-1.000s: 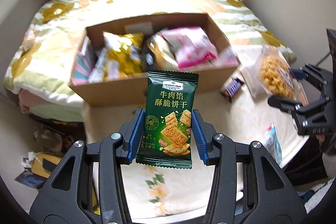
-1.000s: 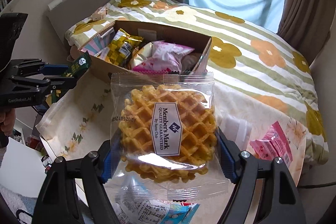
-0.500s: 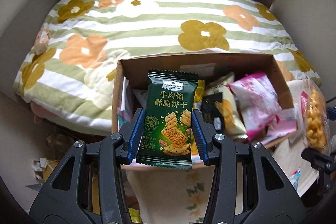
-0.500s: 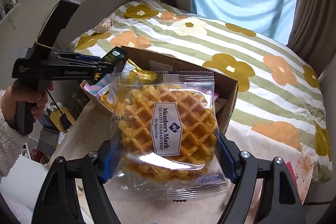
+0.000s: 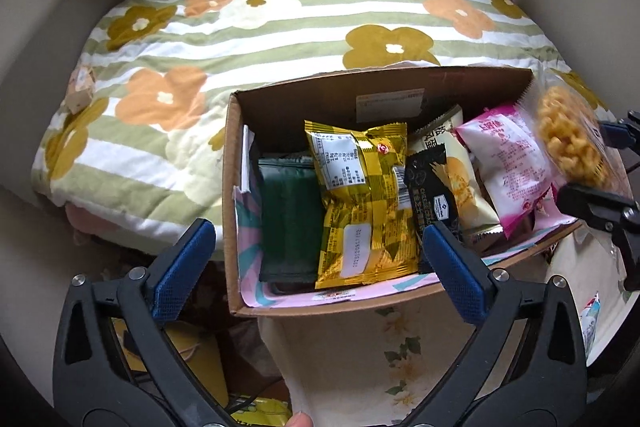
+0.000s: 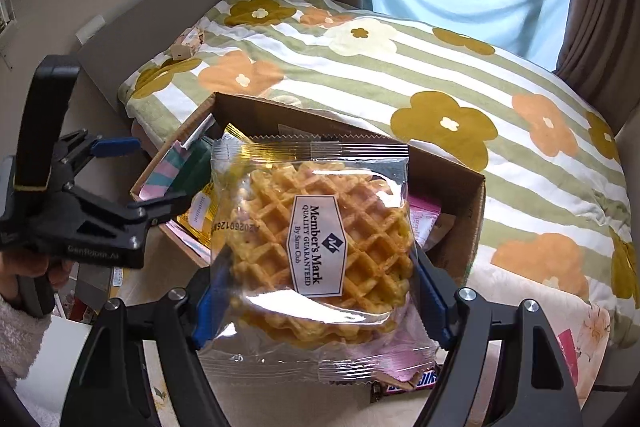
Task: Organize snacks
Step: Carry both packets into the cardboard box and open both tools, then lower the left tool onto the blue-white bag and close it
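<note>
Left tool (image 5: 316, 251): jaws spread wide, nothing between them, hanging over the near left end of the cardboard box (image 5: 230, 195). Dark green cracker packet (image 5: 290, 219) lies flat inside the box at its left end, beside the gold packet (image 5: 360, 199). Further right in the box: a black-and-cream packet (image 5: 444, 179) and a pink-and-white packet (image 5: 516, 163). Box stands at the edge of the tabletop (image 5: 360, 355), against the flowered bed cover (image 5: 240, 39).

Right tool (image 6: 316, 287): fingers pinching a clear waffle packet (image 6: 316, 239) by its side edges, held upright above the box's right end. A chocolate bar (image 6: 412, 383) lies on the tabletop below the packet.
</note>
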